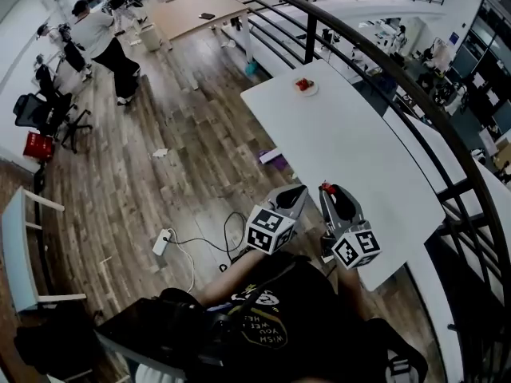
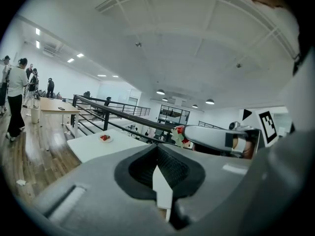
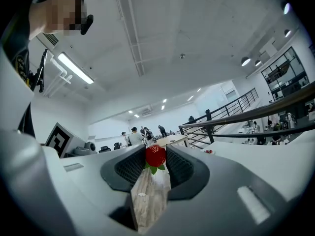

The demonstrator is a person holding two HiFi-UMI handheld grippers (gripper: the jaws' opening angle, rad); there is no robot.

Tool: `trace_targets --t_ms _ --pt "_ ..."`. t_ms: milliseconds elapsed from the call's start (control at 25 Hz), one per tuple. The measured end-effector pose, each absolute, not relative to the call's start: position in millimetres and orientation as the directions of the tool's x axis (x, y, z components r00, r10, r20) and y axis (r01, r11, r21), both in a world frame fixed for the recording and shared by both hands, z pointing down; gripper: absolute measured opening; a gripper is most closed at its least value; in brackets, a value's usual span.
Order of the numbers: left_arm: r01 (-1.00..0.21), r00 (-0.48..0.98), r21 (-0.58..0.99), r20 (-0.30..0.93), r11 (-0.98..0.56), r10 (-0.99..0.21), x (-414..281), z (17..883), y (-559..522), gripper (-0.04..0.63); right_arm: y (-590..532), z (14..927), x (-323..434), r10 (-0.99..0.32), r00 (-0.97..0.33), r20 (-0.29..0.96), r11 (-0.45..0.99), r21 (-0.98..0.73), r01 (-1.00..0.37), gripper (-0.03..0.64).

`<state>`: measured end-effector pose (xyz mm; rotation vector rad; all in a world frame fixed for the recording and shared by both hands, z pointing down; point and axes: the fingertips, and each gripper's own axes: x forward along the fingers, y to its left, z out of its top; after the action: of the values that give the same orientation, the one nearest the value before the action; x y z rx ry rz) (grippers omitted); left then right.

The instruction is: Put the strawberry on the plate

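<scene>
The right tongs (image 3: 156, 152) are clamped on a red strawberry (image 3: 156, 156) with a green leafy cap. The berry sits between the very tips of the two dark ribbed pads, cap downward in the right gripper view. In the head view these tongs are held above the near end of the long white desk (image 1: 351, 150), close to its left edge, with the berry in the air and clear of the desk top.

The left tongs (image 2: 158, 149) are together at the tips, with nothing between them. They are held just beside the right tongs, at the desk's near left edge, and both pairs point toward the desk's far end.

The small white round plate (image 1: 314, 91) stands at the far end of the desk, near its far left corner and well apart from the held strawberry. A few red berries (image 1: 303, 84) already lie on it.

A black metal railing (image 1: 375, 58) runs along the desk's right edge. A wooden plank floor (image 1: 160, 190) spreads out beyond the desk's left edge, and people (image 1: 100, 38) stand on it far off.
</scene>
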<state>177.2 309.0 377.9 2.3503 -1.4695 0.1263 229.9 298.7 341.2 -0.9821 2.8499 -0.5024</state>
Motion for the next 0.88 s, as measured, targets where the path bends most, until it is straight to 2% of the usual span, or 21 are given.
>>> trace_targets --t_ms 880 --pt "-0.872 0.479 0.248 0.256 -0.422 -0.84 87.3 373.3 233.3 0.002 224.8 338.9 149.8 -0.651 -0.758 0.034 0.709 -0.33 -0.623 0.13"
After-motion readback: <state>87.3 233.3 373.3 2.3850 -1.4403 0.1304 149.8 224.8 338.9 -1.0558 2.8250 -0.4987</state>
